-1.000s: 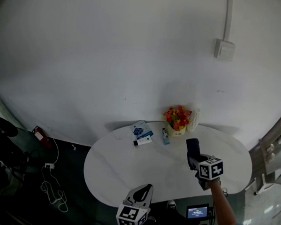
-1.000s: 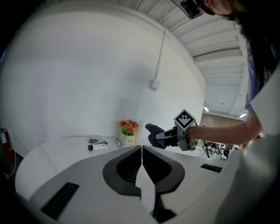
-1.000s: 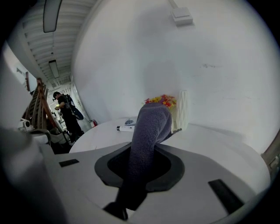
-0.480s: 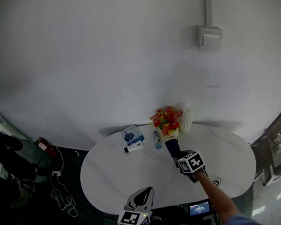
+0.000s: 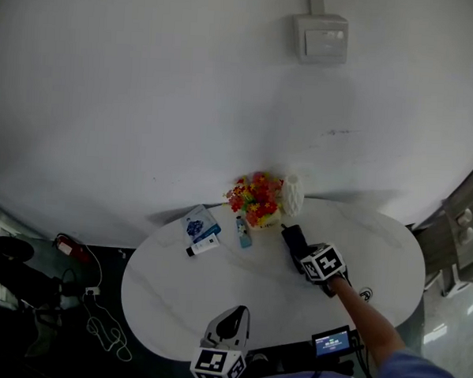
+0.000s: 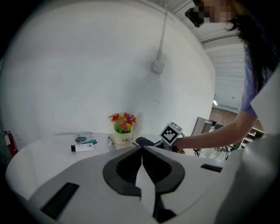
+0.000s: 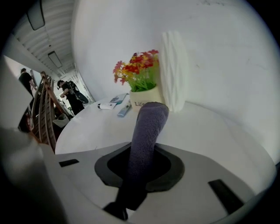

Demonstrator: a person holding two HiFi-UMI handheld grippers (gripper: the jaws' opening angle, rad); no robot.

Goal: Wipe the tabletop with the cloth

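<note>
Cloth (image 7: 146, 135) is one dark roll, clamped in the right gripper (image 5: 303, 255), and it sticks straight out along the jaws with its long axis aimed at the flower pot (image 5: 256, 199) on the wall side of the table (image 5: 215, 294). So the wiping surface is under and ahead of the cloth tip. Can't tell from any view if the tip is actually touching the top yet. My guess is the next move has to tip it down flat and steer around the clutter just beyond it. Left gripper (image 5: 231, 322) hangs at the near edge, well apart from all that, jaws pressed together on nothing. Count: two grippers, one cloth, one pot, one white ribbed thing (image 5: 292, 195) beside it, one blue packet (image 5: 197, 222), two small tubes (image 5: 242, 232).
</note>
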